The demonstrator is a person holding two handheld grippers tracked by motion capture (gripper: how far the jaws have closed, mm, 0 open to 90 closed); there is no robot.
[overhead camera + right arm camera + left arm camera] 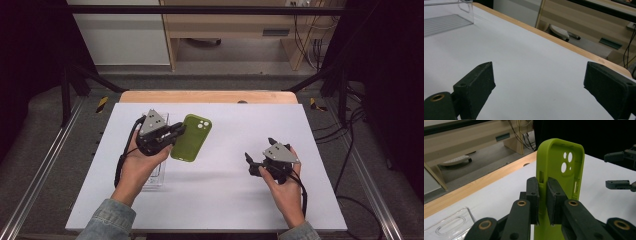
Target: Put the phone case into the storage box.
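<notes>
A green phone case (192, 137) with camera cut-outs lies angled at the left-centre of the white mat. My left gripper (176, 132) is shut on its side edge. In the left gripper view the case (560, 167) stands upright between the two closed pads (554, 195), its hollow inner side facing the camera, with the left gripper (543, 197) clamping the rim. My right gripper (258, 149) hovers at the right of the mat, open and holding nothing. In the right gripper view its jaws stand wide apart (539, 82) over bare mat.
A clear plastic tray (156, 176) sits under the left hand, also visible as the tray (451, 226) and the tray (449, 20). The white mat (240, 195) covers a wooden table (210, 96). Black frame posts and cables flank the table.
</notes>
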